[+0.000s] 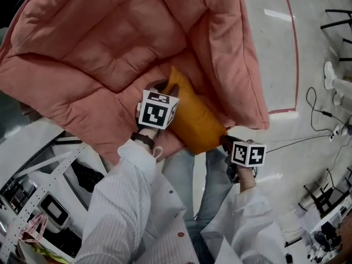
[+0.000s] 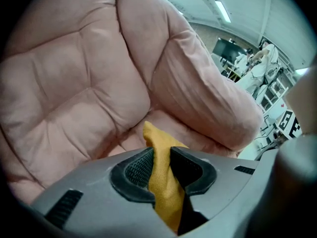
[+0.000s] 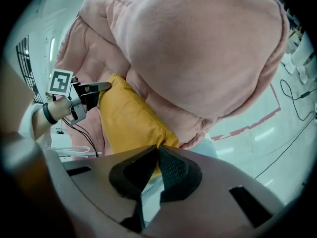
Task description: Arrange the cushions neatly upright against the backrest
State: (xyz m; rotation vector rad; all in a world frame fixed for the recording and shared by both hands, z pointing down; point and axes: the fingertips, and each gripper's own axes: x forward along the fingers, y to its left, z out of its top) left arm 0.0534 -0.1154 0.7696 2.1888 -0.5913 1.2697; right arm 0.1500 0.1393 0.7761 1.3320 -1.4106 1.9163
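Observation:
A yellow cushion (image 1: 196,119) lies in the seat of a big pink padded armchair (image 1: 104,48), beside its right armrest (image 1: 236,54). My left gripper (image 1: 165,88) is at the cushion's far upper corner, shut on a fold of the yellow fabric (image 2: 158,148). In the left gripper view the fabric fills the gap between the pads. My right gripper (image 1: 226,142) is at the cushion's near lower corner (image 3: 166,139) and is shut on its tip. The right gripper view shows the cushion (image 3: 126,115) stretched between my right gripper (image 3: 157,155) and my left gripper (image 3: 101,87).
The pink backrest (image 2: 69,83) rises behind the cushion. A red tape line (image 1: 295,48) marks the floor right of the chair. Cables (image 1: 319,111) and black frames (image 1: 338,18) lie further right. A metal rack (image 1: 44,202) stands at lower left. People stand in the background (image 2: 257,63).

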